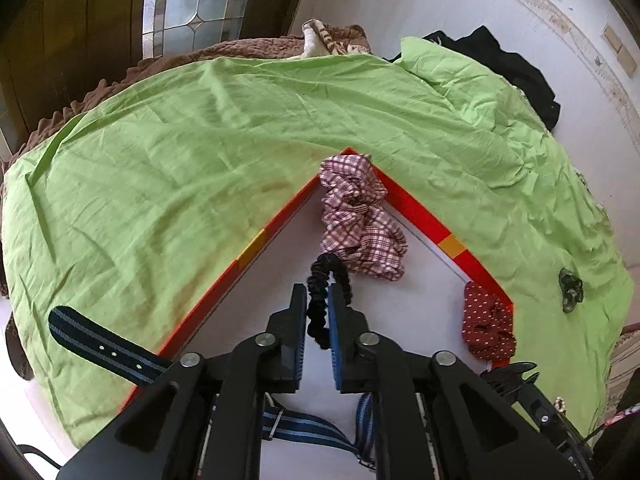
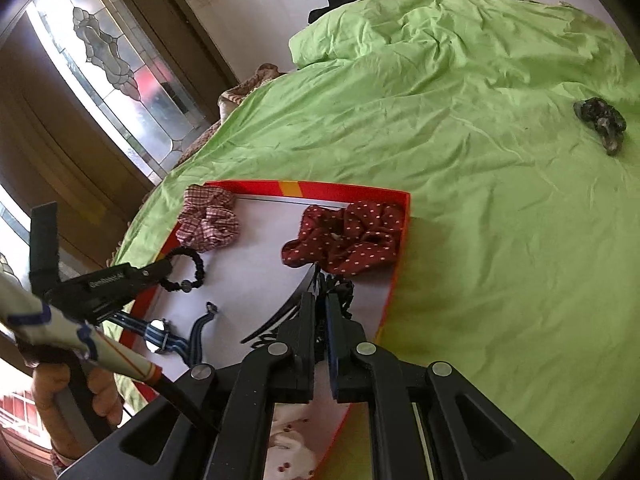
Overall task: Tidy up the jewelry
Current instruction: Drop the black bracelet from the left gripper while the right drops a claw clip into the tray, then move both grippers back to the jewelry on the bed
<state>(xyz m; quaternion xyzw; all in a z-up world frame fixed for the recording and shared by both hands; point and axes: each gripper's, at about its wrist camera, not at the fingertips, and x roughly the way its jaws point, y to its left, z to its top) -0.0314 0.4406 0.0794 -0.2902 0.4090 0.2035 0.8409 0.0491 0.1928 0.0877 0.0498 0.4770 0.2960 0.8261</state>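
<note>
Left gripper: jaws clamped on one black bracelet over the tray. Right gripper: jaws together on a black item, identity unclear. The tray on the green bed holds two scrunchies, checked and dotted, and one striped watch. One dark clip lies apart on the bed.

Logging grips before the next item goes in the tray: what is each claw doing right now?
Left claw: closed on the black beaded bracelet.
Right claw: closed on a black hair claw clip.
</note>
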